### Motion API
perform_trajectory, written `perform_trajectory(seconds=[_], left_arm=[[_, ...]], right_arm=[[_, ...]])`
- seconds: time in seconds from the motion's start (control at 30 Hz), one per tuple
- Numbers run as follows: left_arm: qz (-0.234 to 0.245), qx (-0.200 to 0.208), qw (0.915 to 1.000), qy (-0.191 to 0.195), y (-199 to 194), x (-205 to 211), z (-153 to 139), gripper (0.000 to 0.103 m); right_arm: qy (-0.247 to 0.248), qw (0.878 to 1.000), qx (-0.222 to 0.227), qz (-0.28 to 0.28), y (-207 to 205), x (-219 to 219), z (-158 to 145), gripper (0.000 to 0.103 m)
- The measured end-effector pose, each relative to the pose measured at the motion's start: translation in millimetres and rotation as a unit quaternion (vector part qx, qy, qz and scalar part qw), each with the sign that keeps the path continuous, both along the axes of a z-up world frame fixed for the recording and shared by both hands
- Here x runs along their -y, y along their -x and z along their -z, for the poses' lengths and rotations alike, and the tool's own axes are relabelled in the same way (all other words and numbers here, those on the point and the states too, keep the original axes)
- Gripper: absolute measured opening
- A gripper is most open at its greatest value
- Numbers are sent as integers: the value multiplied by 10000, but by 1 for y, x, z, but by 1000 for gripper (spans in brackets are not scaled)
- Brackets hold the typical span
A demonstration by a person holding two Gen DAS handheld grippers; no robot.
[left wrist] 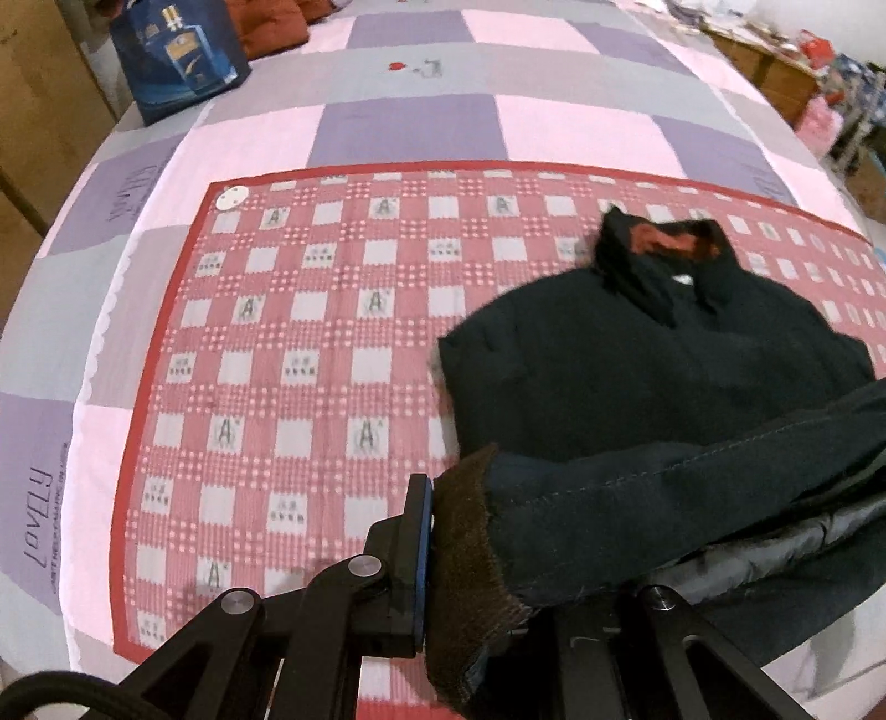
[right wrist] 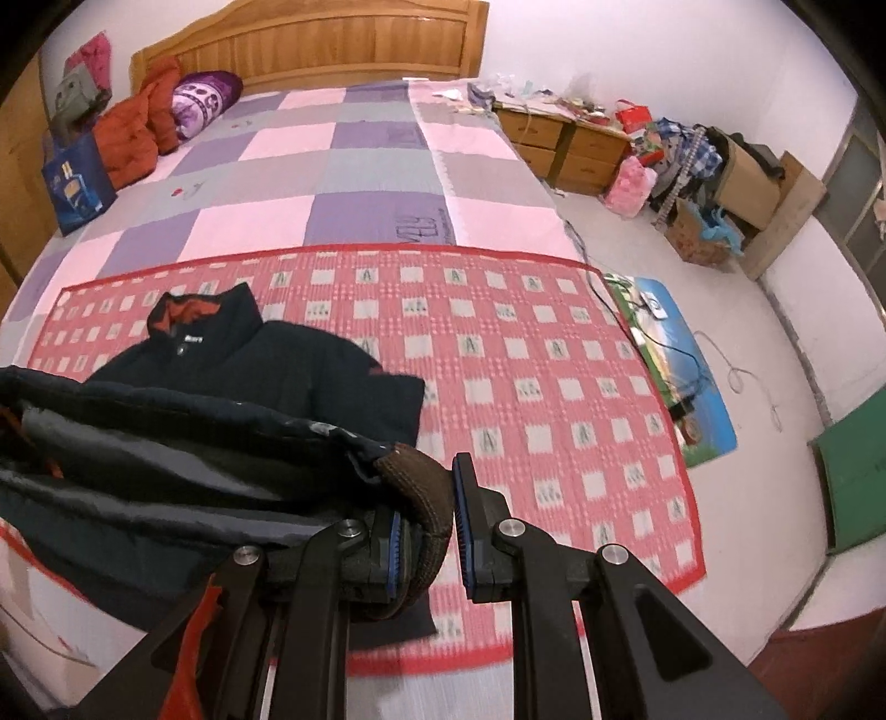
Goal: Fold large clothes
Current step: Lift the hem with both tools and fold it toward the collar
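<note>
Bed with pink-purple-grey checked sheet [right wrist: 354, 160], wooden headboard [right wrist: 332, 44]. Red checked mat [left wrist: 310, 354] spread across the bed's near end. Blue gift bag [left wrist: 177, 55] at bed's left edge, orange padded bundle [right wrist: 133, 133] and purple pillow [right wrist: 202, 99] by headboard. Wooden drawers [right wrist: 565, 147], clutter pile [right wrist: 703, 183], printed floor mat [right wrist: 686, 365] with cables on right floor.

Dark navy jacket [right wrist: 266, 376], red-and-white checked mat [left wrist: 310, 343], purple-pink-grey patchwork bedspread [right wrist: 354, 166]

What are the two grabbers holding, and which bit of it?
Both hold the dark jacket by its brown ribbed hem band: the left gripper clamps one corner, the right gripper the other.
</note>
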State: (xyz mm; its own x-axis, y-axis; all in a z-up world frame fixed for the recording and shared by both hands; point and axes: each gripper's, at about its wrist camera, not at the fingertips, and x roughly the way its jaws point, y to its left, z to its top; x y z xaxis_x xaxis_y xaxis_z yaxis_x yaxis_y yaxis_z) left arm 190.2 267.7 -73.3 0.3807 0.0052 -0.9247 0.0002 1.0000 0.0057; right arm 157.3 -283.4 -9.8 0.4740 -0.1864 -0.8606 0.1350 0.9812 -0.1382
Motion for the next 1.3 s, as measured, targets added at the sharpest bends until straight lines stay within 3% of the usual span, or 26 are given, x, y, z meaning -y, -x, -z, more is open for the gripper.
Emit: perform_trajectory(seconds=[0.27,0.57,0.77,0.97,1.3], left_arm=[[-339,-305,9988,-151,-59,-1,33,12],[-168,-700,9969,-322,-129,9,97,12],[-12,-919,9948,-429,-162,17,134,12],[-41,-1252,9917,-280,-183,17,172,12],[25,-1492,9887,-119,-199,23,213,16]], right_arm=[[-143,9994,-53,-318,-103,7,37,16],[-149,9991,-292,-284,-167,13,101,16],[-75,9989,-431,-196,-196,17,140,16],[-71,9982,-595,15,-217,23,182,16],[-63,9961,-824,311,-227,24,224,17]])
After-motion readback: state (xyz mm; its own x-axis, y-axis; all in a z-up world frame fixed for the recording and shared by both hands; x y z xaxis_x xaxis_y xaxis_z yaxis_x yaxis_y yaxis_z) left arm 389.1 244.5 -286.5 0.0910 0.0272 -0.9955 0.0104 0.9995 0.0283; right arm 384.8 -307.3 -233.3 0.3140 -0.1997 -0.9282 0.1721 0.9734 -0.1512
